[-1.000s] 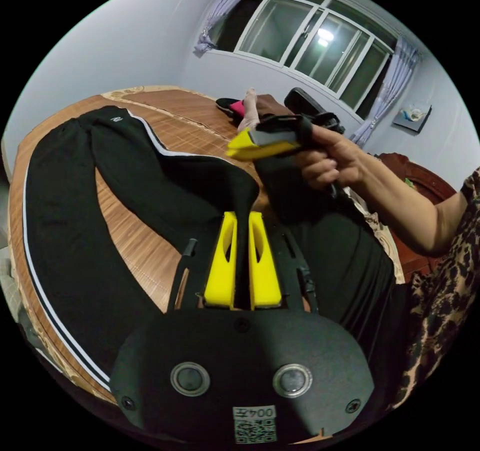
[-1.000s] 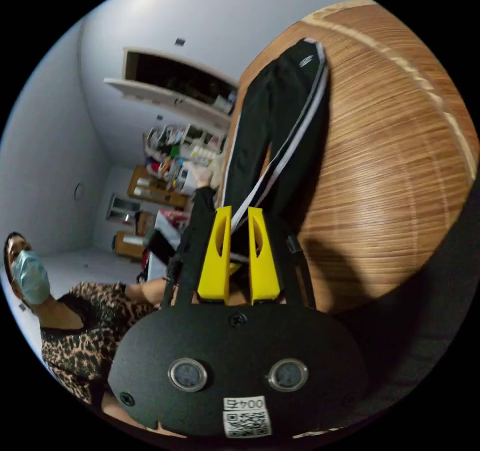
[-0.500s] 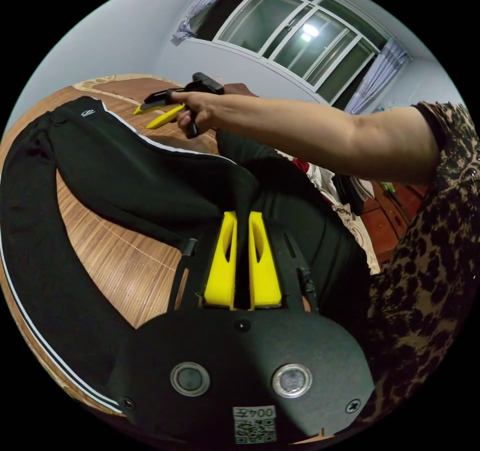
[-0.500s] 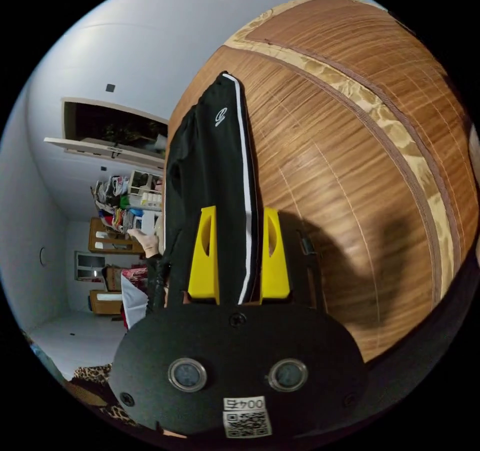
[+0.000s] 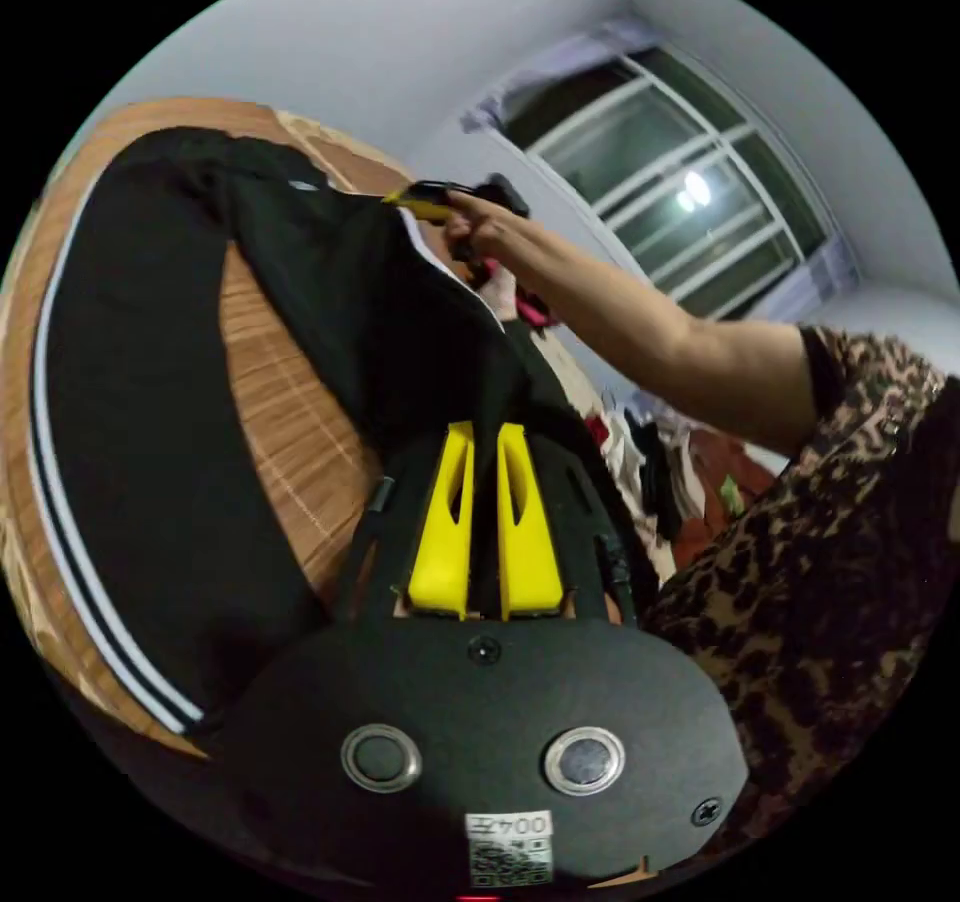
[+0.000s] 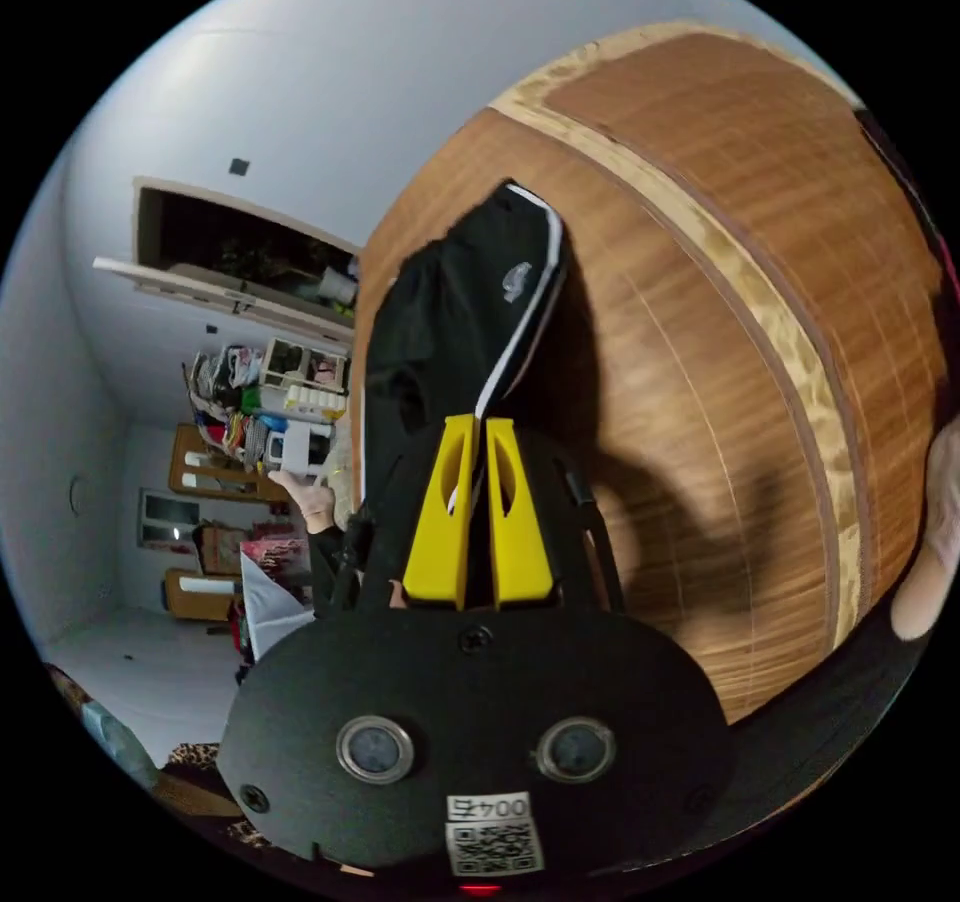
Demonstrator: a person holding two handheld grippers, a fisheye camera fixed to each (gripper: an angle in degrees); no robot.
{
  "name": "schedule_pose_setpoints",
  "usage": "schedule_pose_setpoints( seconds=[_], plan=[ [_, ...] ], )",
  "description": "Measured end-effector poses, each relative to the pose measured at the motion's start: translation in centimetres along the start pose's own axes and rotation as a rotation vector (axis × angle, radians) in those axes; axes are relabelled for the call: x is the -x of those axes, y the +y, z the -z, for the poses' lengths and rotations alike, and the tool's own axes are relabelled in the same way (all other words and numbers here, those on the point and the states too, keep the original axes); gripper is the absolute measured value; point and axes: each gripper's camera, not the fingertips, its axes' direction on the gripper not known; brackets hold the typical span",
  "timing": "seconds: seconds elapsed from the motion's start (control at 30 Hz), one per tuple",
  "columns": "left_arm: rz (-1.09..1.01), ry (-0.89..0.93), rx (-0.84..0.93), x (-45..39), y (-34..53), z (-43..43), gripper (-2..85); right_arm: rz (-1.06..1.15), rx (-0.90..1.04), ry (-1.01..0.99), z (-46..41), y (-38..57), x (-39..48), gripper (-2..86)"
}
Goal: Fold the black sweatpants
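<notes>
Both grippers pinching the black sweatpants (image 5: 130, 442) on the bamboo mat (image 6: 720, 362)

Left gripper (image 5: 485, 432) and right gripper (image 6: 475, 427) are clamped on the cloth; legs stretch lengthwise away from them.

We see the black sweatpants (image 5: 150, 422) with white side stripes spread on a brown woven mat (image 5: 285, 412), legs parted so bare mat shows between them. One leg is lifted into a fold, its white-striped edge (image 6: 520, 327) raised off the mat.
</notes>
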Motion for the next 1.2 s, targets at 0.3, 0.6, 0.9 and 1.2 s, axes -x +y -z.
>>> schedule_pose_setpoints(
  seconds=[0.3,0.6,0.9,1.2],
  plan=[
    [0.280,-0.098,-0.272,5.2,1.2,14.2,2.5,0.587,0.068,0.107,-13.1,0.1,29.6,3.4],
    [0.648,-0.106,-0.169,13.1,2.4,13.1,2.6,0.686,0.392,0.242,-38.7,10.4,32.7,5.9],
    [0.601,-0.165,-0.106,12.8,-0.1,11.5,1.7,0.701,0.250,0.390,-37.5,15.7,25.6,7.2],
    [0.538,-0.035,-0.012,8.3,-0.6,10.4,3.4,0.822,0.311,0.613,-36.2,20.4,19.2,6.7]
  ],
)
